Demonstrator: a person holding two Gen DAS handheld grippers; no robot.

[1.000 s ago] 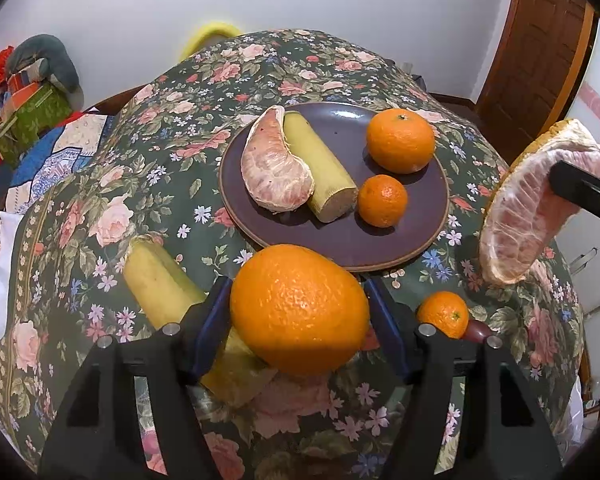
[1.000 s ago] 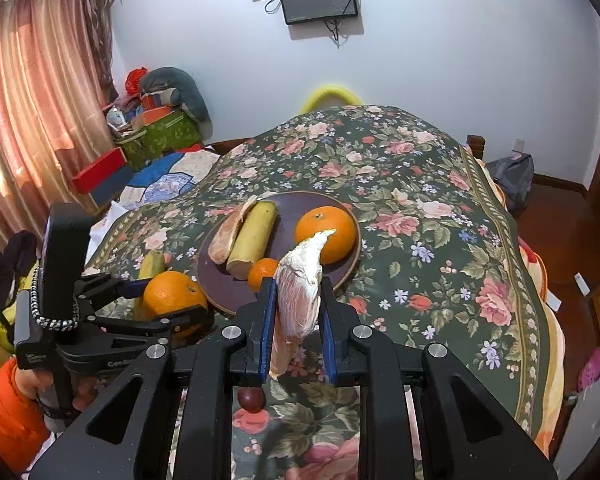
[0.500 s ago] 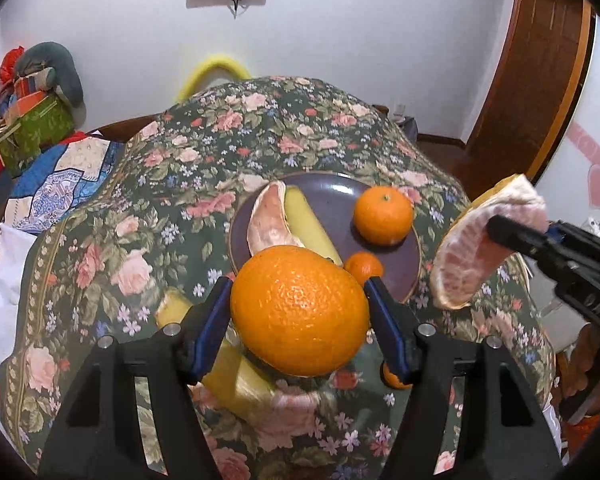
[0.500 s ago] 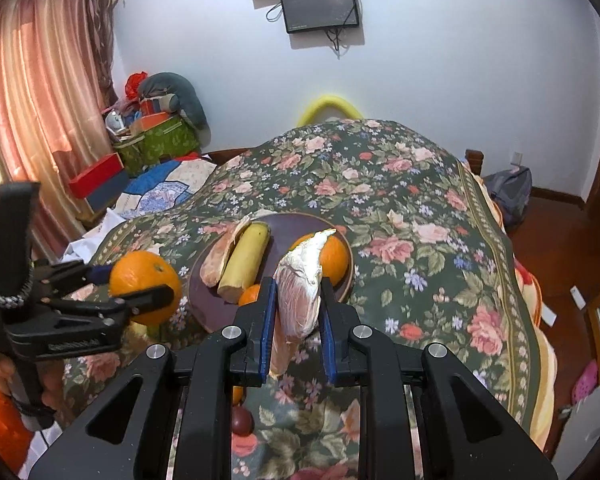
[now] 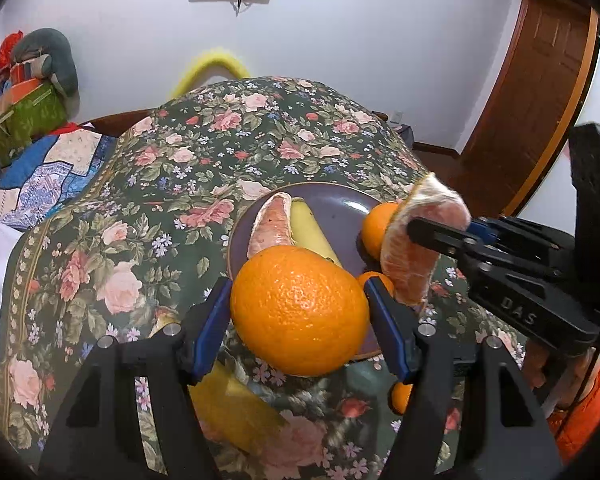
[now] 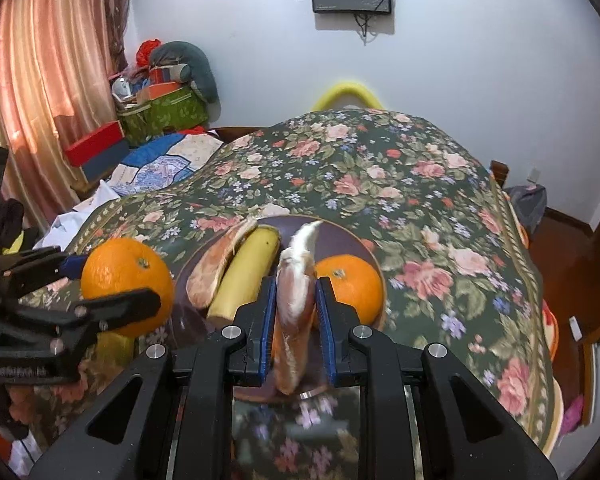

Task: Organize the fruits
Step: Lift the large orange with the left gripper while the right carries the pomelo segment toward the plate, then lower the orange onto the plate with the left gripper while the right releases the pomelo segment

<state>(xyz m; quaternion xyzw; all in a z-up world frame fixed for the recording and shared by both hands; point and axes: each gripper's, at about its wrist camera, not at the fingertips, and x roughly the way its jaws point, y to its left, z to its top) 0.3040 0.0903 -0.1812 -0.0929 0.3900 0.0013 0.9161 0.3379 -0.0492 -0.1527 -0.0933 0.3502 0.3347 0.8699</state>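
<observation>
Both grippers had lifted and swung in over the dark plate (image 6: pixel 364 240) since a second earlier, the right one crossing towards the plate's middle.

Farthest left, the left gripper (image 5: pixel 298 312) held a large orange (image 5: pixel 298 310) clamped at mid-width between its blue pads (image 5: pixel 210 328), clear of the floral tablecloth (image 5: pixel 220 152). Below those fingers lay a yellow banana piece (image 5: pixel 236 408) on the cloth. Beyond the fingertips, on the plate, a peeled pomelo segment (image 5: pixel 270 224) and a second banana piece (image 5: pixel 308 228) lay side by side, long axes running away from the camera. Right of them sat two smaller oranges (image 5: pixel 376 228), one largely hidden.

Farthest right, the right gripper (image 6: pixel 296 308) was closed narrowly on another pomelo segment (image 6: pixel 296 292). Its long axis stood nearly upright between the fingers, the pale tip pointing up and forward over the plate.
</observation>
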